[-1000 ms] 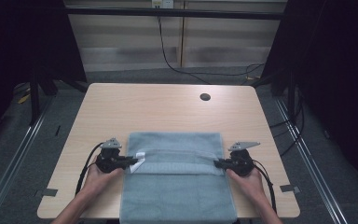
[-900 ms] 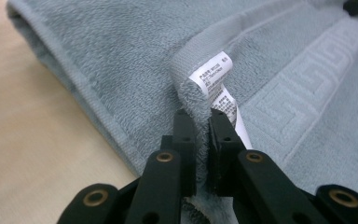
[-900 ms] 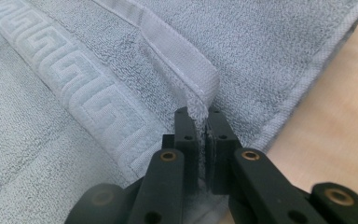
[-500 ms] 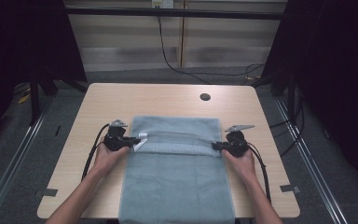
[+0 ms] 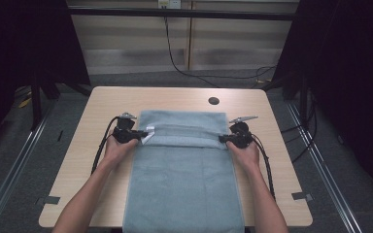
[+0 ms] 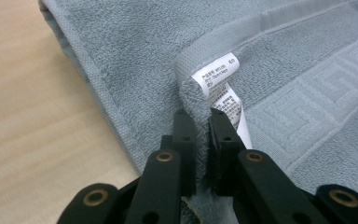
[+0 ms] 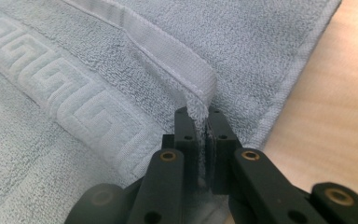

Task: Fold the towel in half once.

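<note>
Mid-fold on a blue-grey towel (image 5: 184, 174) here. Lying flat down the middle of the tabletop (image 5: 102, 102), near end hanging over the near edge, far end doubled back toward the far edge. Left gripper (image 5: 137, 135) clamped tight on the towel's left corner (image 6: 193, 100), right where the white care label (image 6: 219, 86) sticks out. Right gripper (image 5: 225, 139) pinched on the opposite corner, with the hemmed band (image 7: 168, 51) lifting just above the lower layer. Both corners held up a little, the edge stretched fairly straight between them.

Looks like the carry-over step: folded flap partway across, not laid down yet. Next move probably needs both grippers travelling together at the same height, keeping the edge taut so the greek-key border (image 7: 65, 112) doesn't wrinkle, then lowering so the hem lines up with the edges underneath before letting go. Uneven pull would likely skew the fold.

No containers anywhere, just a small dark hole (image 5: 213, 101) in the tabletop near the far right corner.
</note>
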`<action>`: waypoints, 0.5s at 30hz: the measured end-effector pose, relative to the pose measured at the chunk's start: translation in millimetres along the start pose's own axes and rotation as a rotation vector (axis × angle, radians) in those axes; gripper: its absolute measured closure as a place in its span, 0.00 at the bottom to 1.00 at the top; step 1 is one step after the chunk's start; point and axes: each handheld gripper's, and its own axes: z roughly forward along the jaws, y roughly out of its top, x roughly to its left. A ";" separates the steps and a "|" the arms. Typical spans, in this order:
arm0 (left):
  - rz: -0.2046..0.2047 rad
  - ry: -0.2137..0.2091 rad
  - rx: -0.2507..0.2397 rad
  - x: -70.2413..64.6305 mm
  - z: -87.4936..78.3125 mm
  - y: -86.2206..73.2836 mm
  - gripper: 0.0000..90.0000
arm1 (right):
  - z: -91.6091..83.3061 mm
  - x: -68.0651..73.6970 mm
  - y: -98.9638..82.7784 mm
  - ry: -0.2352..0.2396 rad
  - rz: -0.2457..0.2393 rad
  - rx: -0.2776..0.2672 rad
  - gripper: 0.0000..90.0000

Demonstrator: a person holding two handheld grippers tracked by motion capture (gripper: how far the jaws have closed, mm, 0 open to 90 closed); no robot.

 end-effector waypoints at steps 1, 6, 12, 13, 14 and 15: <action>0.001 0.004 -0.002 1.9 1.2 0.9 0.92 | 1.9 -1.4 2.9 -0.005 0.001 0.002 0.95; -0.028 0.043 -0.030 2.2 8.0 5.9 0.92 | 9.9 -2.1 12.2 -0.054 0.009 -0.002 0.95; -0.087 0.028 -0.044 2.3 4.1 8.0 0.93 | 8.0 -4.5 10.6 -0.033 0.021 -0.021 0.95; -0.074 0.032 -0.044 0.5 2.3 9.2 0.93 | 6.7 -4.6 10.9 -0.029 0.024 -0.025 0.95; -0.067 0.028 -0.051 -0.5 -0.7 10.5 0.93 | 4.9 -4.8 11.2 -0.028 0.025 -0.031 0.95; -0.068 0.021 -0.067 -0.6 -4.7 12.0 0.93 | 2.2 -5.5 11.6 -0.020 0.023 -0.050 0.95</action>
